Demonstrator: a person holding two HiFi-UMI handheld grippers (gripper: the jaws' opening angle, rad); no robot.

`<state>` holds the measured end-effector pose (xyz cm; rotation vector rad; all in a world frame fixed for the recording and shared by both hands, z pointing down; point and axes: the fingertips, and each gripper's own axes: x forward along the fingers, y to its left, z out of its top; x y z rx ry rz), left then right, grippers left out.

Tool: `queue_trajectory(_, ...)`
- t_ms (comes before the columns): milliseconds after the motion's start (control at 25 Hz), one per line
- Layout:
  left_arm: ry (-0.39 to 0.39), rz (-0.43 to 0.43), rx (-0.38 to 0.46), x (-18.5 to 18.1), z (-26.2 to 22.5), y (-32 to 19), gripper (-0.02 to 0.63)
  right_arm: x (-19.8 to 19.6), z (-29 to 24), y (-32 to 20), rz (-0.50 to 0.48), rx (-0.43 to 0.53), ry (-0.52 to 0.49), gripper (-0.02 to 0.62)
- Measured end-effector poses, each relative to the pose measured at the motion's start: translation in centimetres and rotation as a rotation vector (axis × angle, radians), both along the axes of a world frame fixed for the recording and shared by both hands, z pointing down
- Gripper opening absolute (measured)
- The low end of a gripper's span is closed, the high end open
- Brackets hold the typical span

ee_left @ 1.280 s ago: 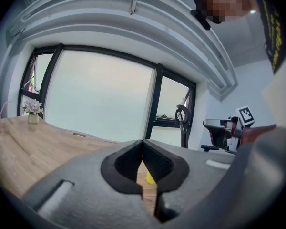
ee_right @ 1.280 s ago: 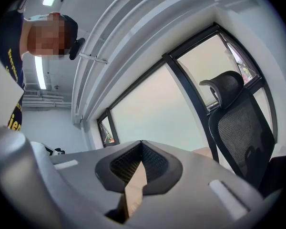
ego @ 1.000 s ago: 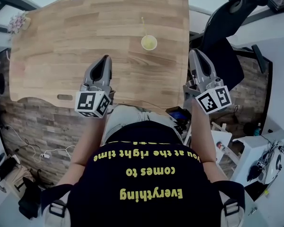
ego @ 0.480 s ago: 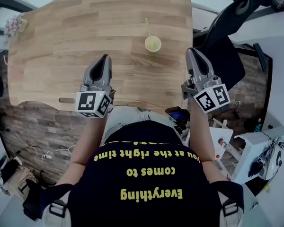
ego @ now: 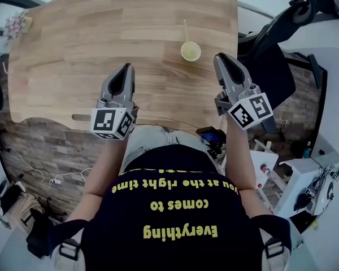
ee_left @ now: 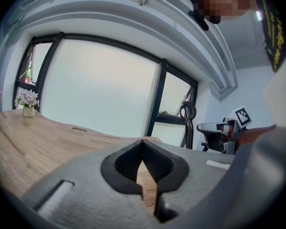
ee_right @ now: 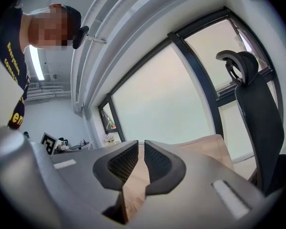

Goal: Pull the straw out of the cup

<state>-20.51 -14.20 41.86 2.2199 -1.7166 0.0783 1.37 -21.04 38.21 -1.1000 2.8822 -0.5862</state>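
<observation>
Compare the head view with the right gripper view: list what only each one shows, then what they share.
Only the head view: the cup with its straw, standing on the table, and the brick-patterned floor below the table's near edge.
Only the right gripper view: the big window, the ceiling, and the narrow gap between the jaws of the right claw, which have just been opening with nothing between them.
Both: the wooden table, the right claw and the black chair.
</observation>
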Motion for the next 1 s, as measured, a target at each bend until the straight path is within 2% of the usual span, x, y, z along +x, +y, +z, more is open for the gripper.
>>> queue_trajectory(640,0.011,0.002,-0.029,-1.0,1.6,-1.1,0.0,-4.2,6.4,-3.0,-0.1,-0.064,0.203,0.118)
queue_trajectory(1000,0.01,-0.013,-0.053,-1.7,2.6,-2.1,0.0,-5.8,9.8,-5.0,-0.146,-0.153,0.281,0.14)
